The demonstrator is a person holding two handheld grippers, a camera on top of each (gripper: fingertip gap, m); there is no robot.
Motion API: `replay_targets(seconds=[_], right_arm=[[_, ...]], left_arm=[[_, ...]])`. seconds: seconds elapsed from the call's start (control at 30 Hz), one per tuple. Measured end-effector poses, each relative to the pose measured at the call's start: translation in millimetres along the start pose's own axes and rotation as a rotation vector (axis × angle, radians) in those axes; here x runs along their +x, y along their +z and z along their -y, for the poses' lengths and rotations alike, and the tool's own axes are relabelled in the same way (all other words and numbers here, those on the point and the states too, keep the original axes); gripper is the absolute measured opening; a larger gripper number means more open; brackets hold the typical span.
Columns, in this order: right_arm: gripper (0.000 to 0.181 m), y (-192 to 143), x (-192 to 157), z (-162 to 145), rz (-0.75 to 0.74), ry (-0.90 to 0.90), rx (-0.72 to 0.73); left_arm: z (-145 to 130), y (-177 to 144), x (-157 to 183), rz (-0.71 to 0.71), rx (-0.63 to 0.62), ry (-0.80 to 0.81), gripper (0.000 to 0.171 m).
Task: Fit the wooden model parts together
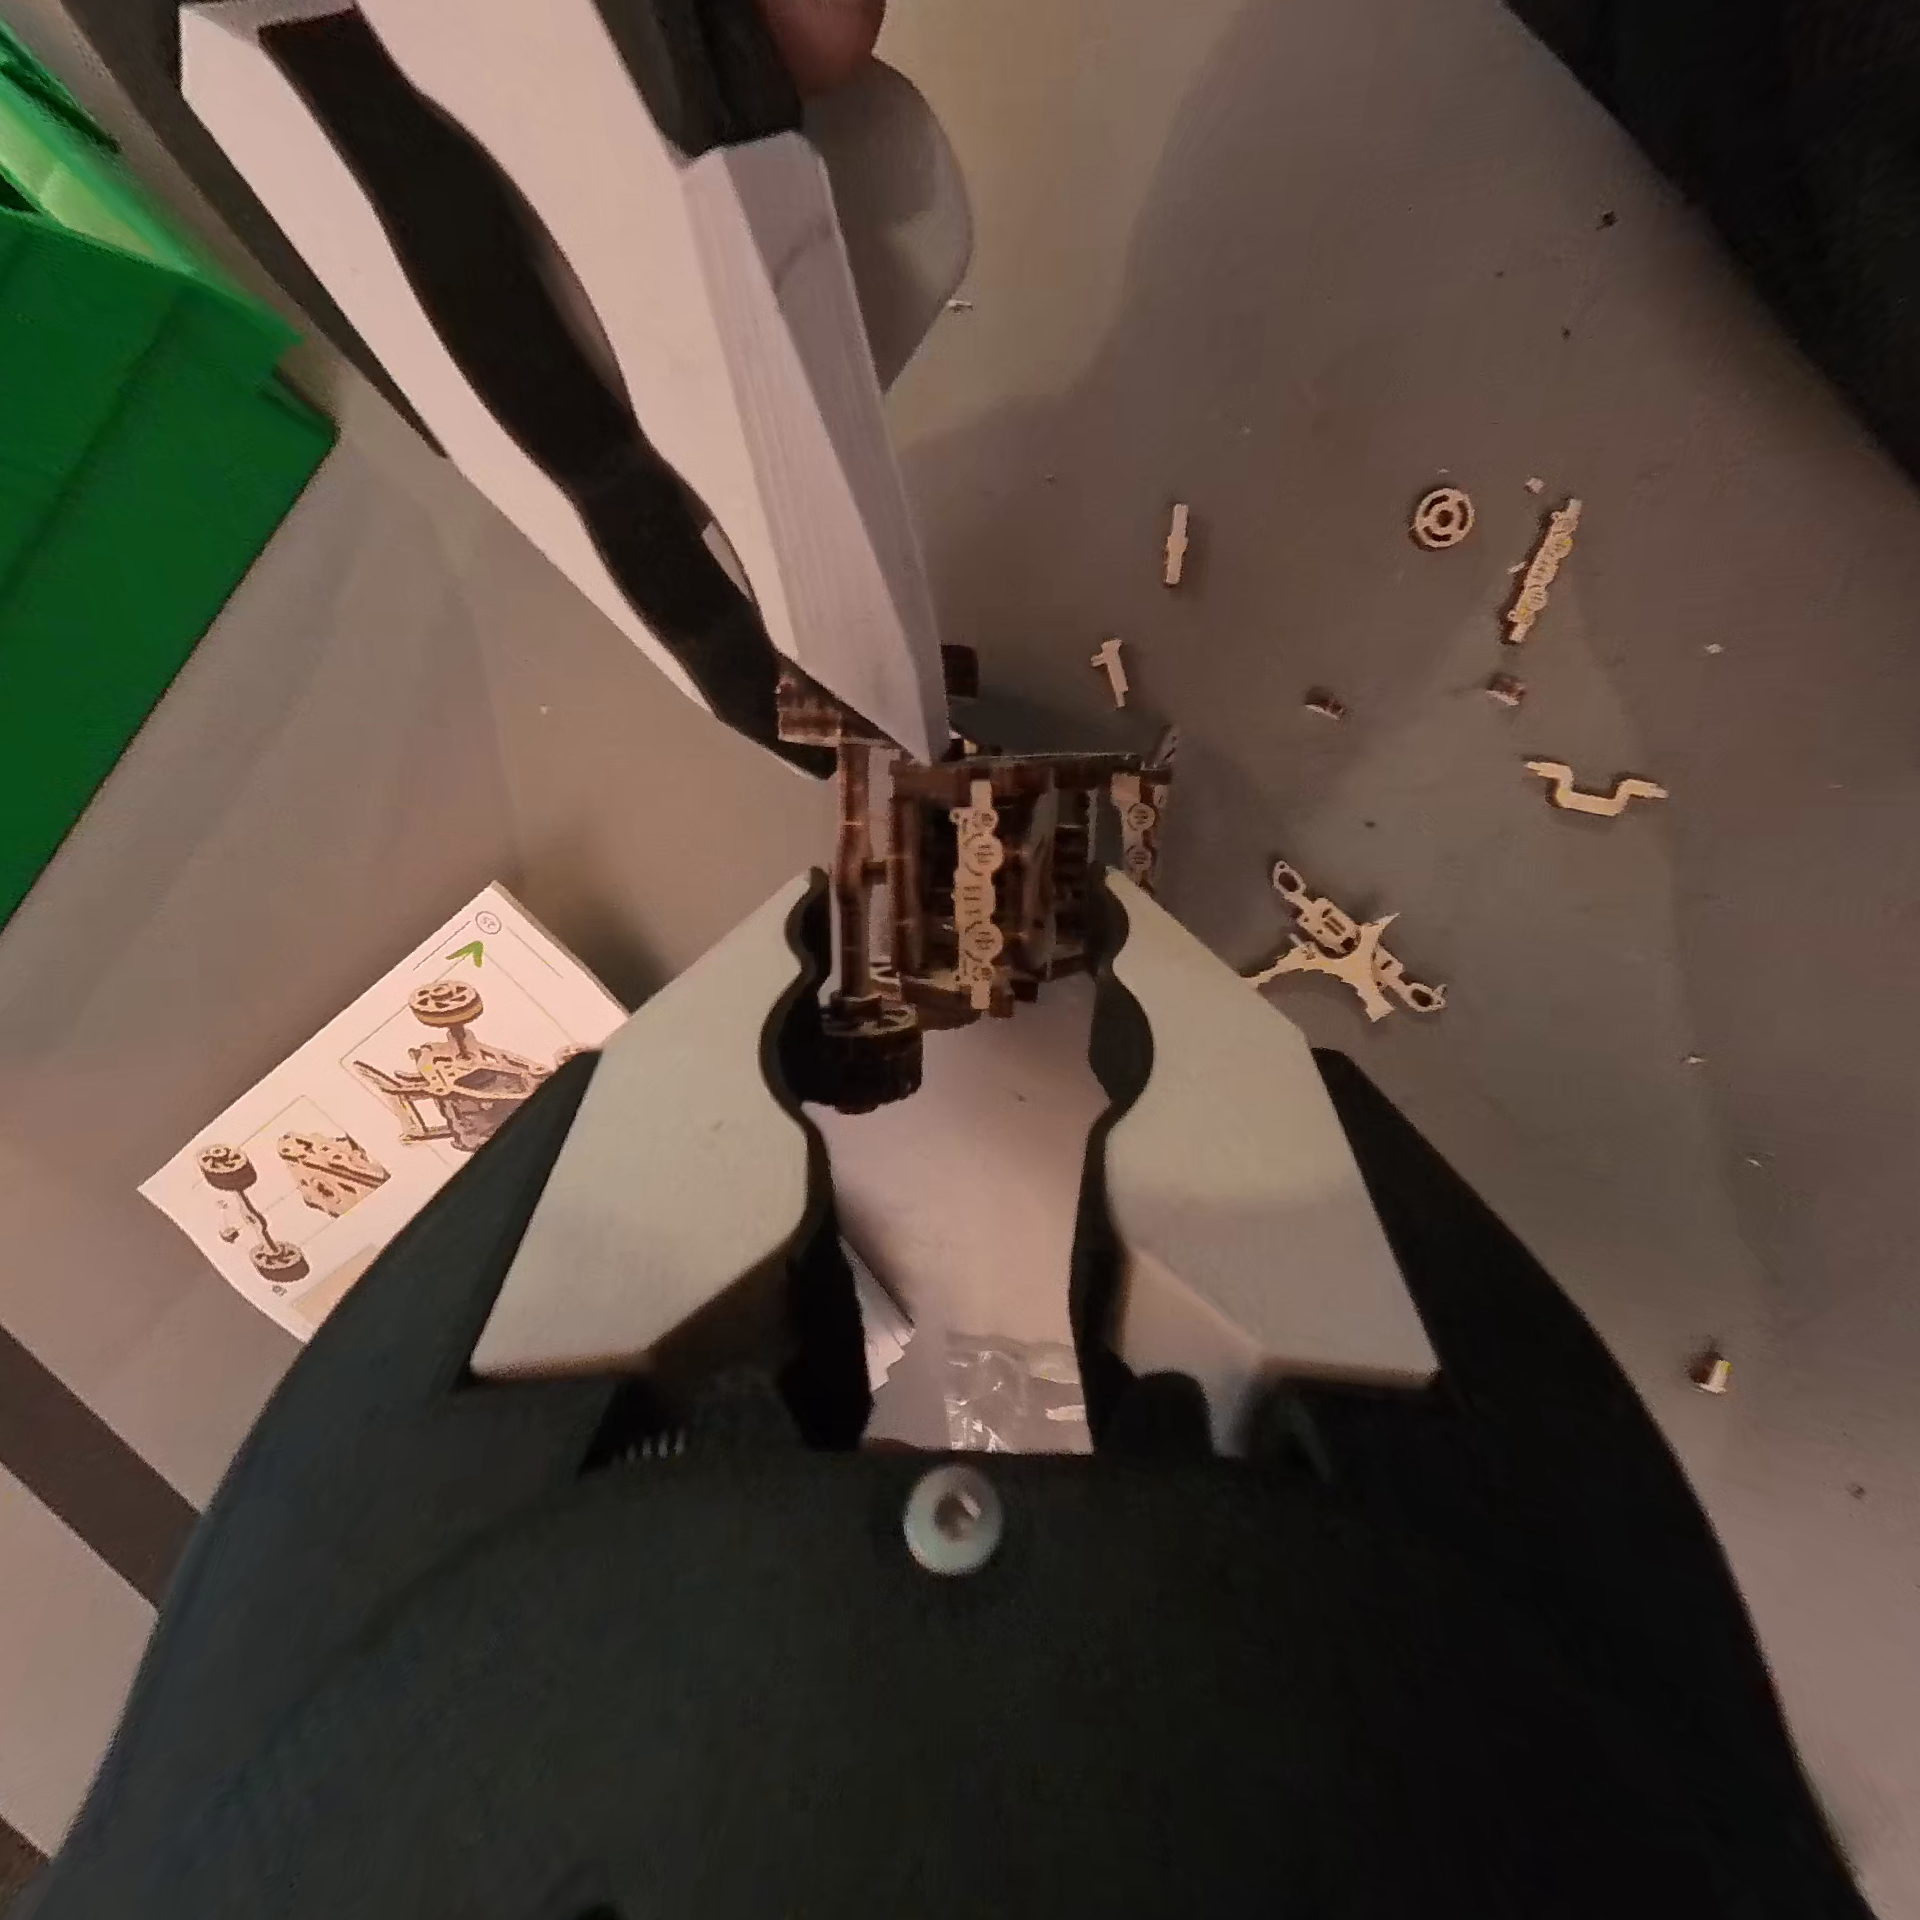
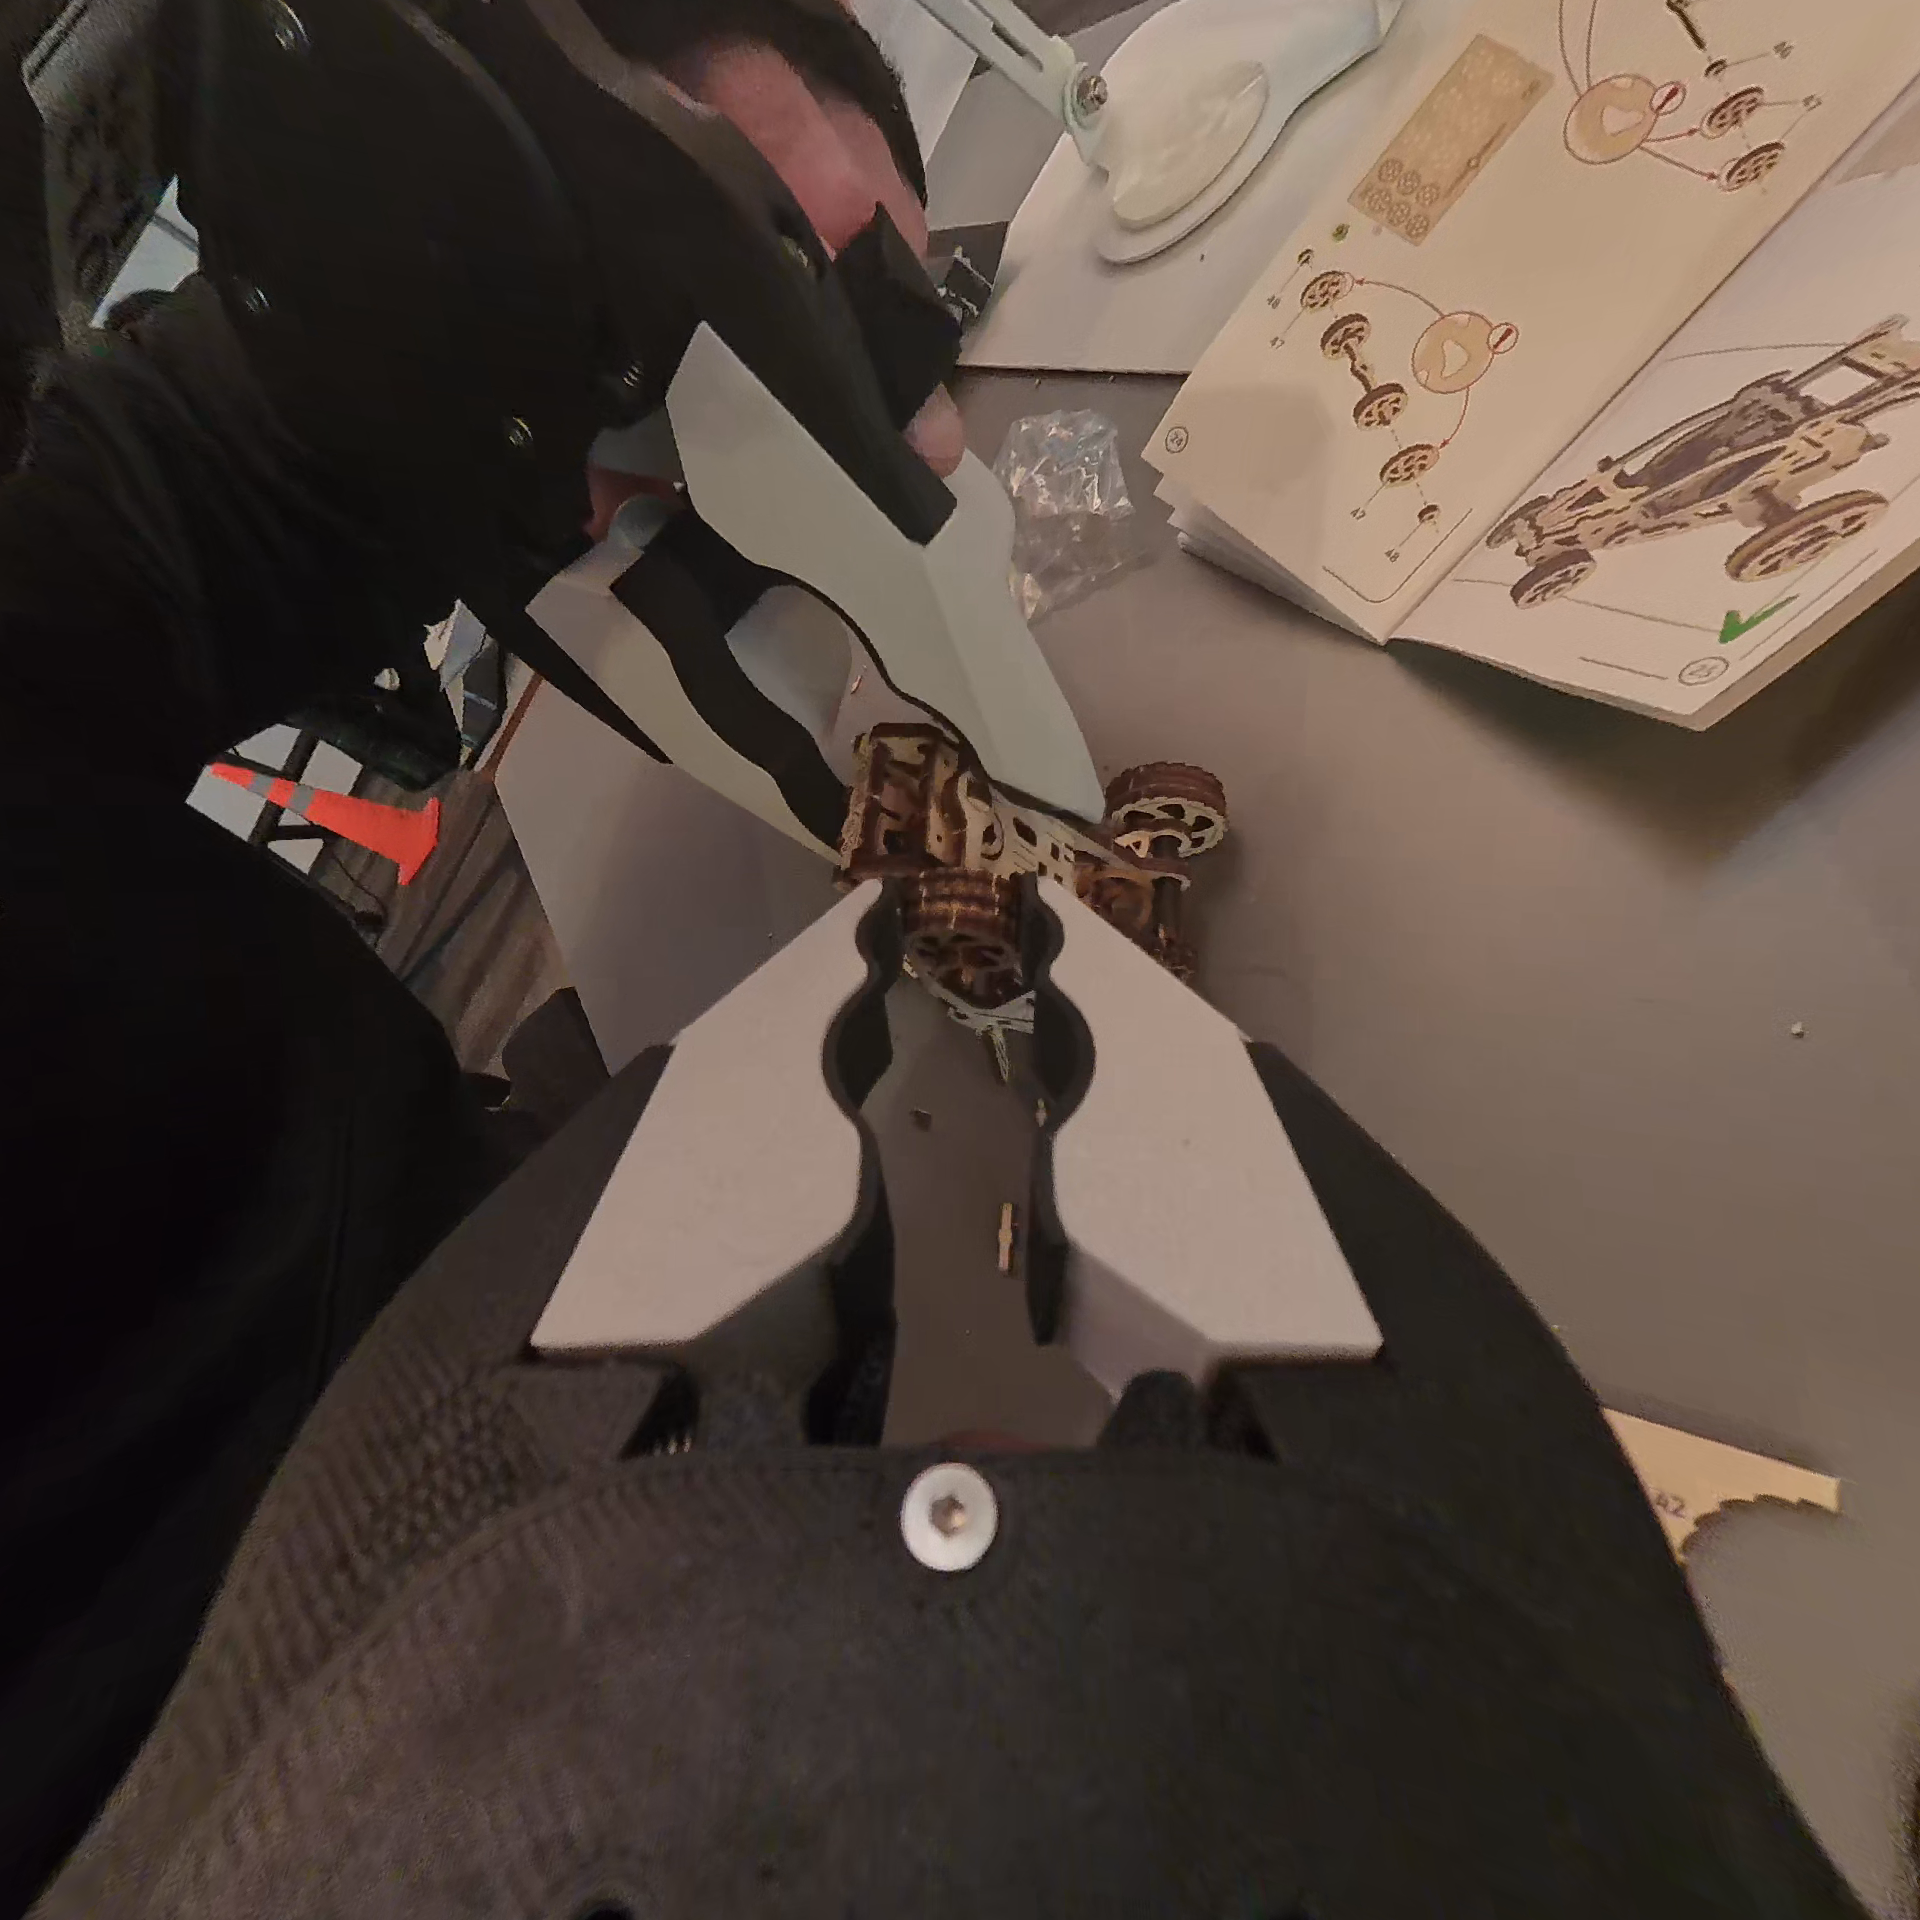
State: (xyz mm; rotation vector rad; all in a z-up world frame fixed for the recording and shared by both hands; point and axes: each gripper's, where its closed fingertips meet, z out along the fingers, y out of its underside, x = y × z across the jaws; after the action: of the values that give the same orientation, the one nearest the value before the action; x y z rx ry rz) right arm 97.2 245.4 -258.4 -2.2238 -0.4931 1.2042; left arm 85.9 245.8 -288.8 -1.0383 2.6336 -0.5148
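Left tool: the left tool point(image 1: 961, 894) has its fingers spread about as wide as the wooden model car point(image 1: 977, 883), whose body sits between the tips; real contact cannot be told in its own view.
Right tool: the right tool point(image 2: 956, 904) has its tips narrowed around a wheel point(image 2: 951, 925) at the near end of the car, gripping it.
Model: the car hangs between the two tools, just above the grey bench point(image 1: 1455, 1143); another wheel point(image 2: 1164, 810) shows beyond the right tool's tips.
Loose parts: small wooden pieces point(image 1: 1340, 951) lie scattered on the bench to the right of the left tool.
Paper: an instruction booklet point(image 2: 1507, 364) lies open, ahead and right of the right tool.
Bin: a green bin point(image 1: 114, 436) stands far left of the left tool.
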Motion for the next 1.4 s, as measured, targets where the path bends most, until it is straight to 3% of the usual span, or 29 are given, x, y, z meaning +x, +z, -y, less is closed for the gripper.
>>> replay_targets(seconds=[0.23, 0.53, 0.93, 1.4], right_arm=[[0.019, 2, 1, 1, 0.045, -0.020, -0.044], [0.020, 6, -1, 8, 0.085, -0.037, -0.059], [0.020, 12, -2, 2, 0.092, -0.020, -0.075], [0.020, 4, -5, 0, 0.061, 0.045, 0.019]], left_arm=[[-4, 0, -1, 0.021, 0.017, -0.037, 0.047], [-4, -13, -1, 0.032, 0.126, -0.128, 0.047], [-10, -8, 2, 0.055, 0.107, -0.084, 0.039], [-1, -8, -1, 0.088, 0.088, -0.060, 0.043]])
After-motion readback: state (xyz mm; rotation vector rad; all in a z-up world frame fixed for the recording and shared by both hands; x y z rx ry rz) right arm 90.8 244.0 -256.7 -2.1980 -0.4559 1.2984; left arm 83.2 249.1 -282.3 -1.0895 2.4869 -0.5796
